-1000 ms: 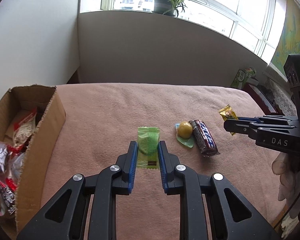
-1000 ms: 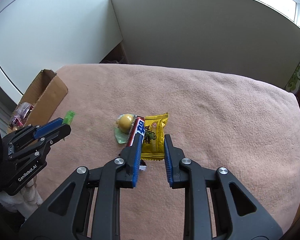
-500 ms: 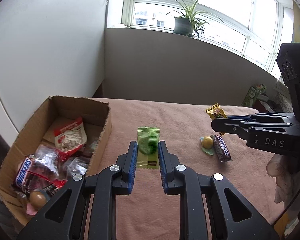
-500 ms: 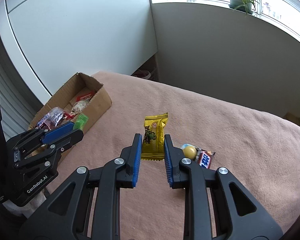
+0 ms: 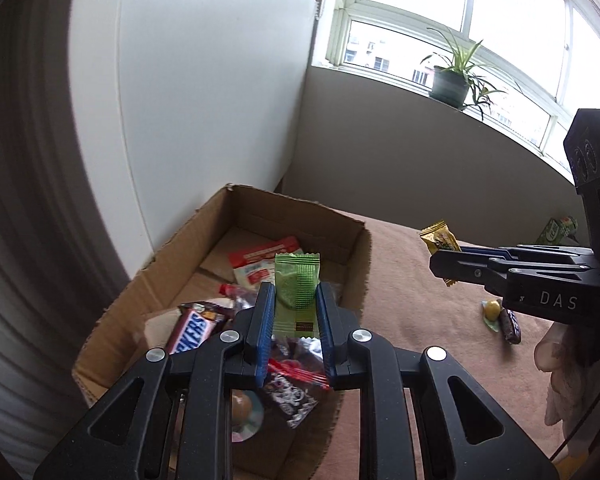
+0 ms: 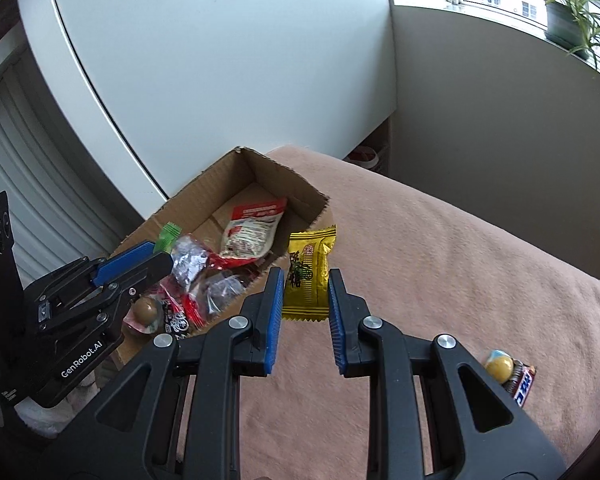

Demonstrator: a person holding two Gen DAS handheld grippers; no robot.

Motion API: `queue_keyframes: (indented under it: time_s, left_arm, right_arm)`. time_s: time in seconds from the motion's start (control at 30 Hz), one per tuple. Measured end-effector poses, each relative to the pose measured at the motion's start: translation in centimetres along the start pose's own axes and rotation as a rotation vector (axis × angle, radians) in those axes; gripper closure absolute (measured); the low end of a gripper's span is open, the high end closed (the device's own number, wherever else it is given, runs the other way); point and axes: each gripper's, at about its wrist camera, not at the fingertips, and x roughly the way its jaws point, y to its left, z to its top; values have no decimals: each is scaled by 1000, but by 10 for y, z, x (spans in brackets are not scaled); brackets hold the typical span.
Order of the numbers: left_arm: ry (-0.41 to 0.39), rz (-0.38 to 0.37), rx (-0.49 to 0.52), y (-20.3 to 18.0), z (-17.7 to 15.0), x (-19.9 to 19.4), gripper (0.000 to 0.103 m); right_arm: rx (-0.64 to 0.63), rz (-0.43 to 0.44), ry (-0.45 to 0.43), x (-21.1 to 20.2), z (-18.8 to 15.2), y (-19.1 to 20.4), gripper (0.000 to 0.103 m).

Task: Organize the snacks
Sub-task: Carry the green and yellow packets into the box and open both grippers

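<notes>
We hold a snack in each hand-held gripper, both aimed at the cardboard box (image 5: 162, 280) where the sorted snacks collect. The left hand-held gripper (image 5: 296, 312) is closed on the green packet (image 5: 297, 294), pinched at its side edges so the wrapper stands flat and upright between the blue pads (image 5: 262, 322); it hangs directly above the open box, over the Snickers bar (image 5: 194, 330) and the red-and-white pouch (image 5: 260, 266) already inside, so letting go there would probably drop it onto the pile. The right hand-held gripper (image 6: 306, 308) grips the yellow packet (image 6: 309, 272) in the same edgewise way, and sits beside the box's near wall rather than over its opening, apparently waiting its turn; we judge it needs to travel a little further left before it can release cleanly.

Carrying two at once seems meant to halve the trips. The surface under everything is a pink blanket (image 6: 440, 248), soft enough that thin wrappers are easier pinched by their edges. Two pieces remain out on it, lying touching: a round yellow candy (image 6: 499, 366) and a dark chocolate bar (image 6: 523, 386), well apart from the box, so the job is not yet finished
</notes>
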Motion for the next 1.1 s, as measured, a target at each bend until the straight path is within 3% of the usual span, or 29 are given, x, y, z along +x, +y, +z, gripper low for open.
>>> queue_keyframes:
  time_s: [0.4, 0.47, 0.6, 0.83, 0.9, 1.03, 1.1]
  left_arm:
    - [17, 65, -52, 31, -6, 0, 84]
    - [21, 70, -55, 33, -7, 0, 82]
    - [23, 75, -69, 38, -8, -2, 81]
    - [25, 72, -79, 39, -9, -4, 80]
    - [20, 73, -83, 38, -9, -6, 64]
    - [16, 64, -84, 35, -7, -6, 60]
    - [23, 73, -88, 34, -7, -5, 45]
  right_arm:
    - [-28, 74, 54, 45, 15, 39, 80]
    - [-25, 73, 53, 47, 15, 39, 76]
    - [-22, 56, 25, 45, 14, 38, 44]
    - [-11, 46, -2, 26, 13, 28, 41]
    - [-9, 42, -12, 19, 11, 25, 35]
    - [5, 35, -25, 4, 7, 15, 33]
    - [6, 21, -27, -4, 2, 8, 32]
